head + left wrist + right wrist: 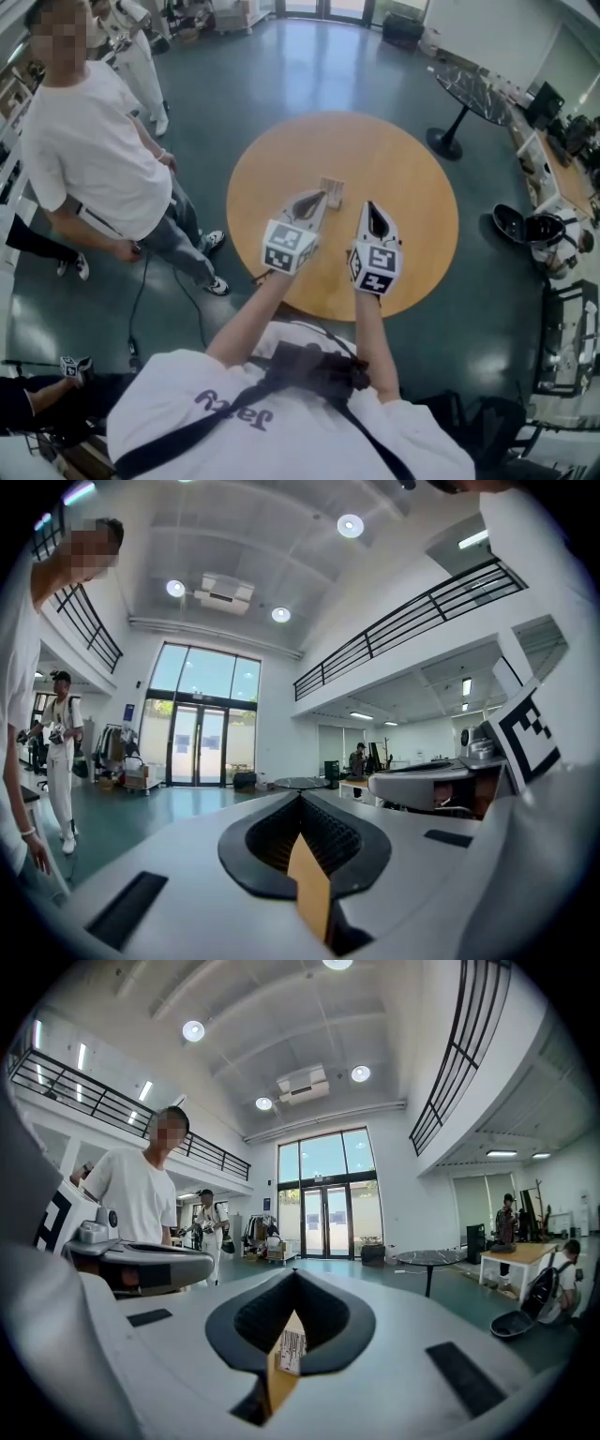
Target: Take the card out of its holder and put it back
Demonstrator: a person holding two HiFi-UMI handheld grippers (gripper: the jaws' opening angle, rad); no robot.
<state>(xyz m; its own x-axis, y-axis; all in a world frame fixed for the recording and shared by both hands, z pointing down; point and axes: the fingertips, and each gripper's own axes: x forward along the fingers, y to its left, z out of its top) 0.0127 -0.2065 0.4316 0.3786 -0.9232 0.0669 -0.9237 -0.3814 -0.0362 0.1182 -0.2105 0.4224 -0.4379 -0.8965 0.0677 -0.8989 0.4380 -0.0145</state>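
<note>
Well, the little tan holder (pixel 331 190) sits on the round table (pixel 412 178), just past the left gripper (pixel 316 200); it and the right gripper (pixel 370 206) are both squeezed tight; the card is too small to see, so the job looks either not started or all done.

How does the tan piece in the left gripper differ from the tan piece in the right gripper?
The left piece, clamped in the left gripper, shows a plain tan face; the right piece, clamped in the right gripper, bears a small white printed label. In its own gripper's view the left piece slants down to the right, while the right piece slants down to the left. Both are thin, tan and held between closed jaws.
</note>
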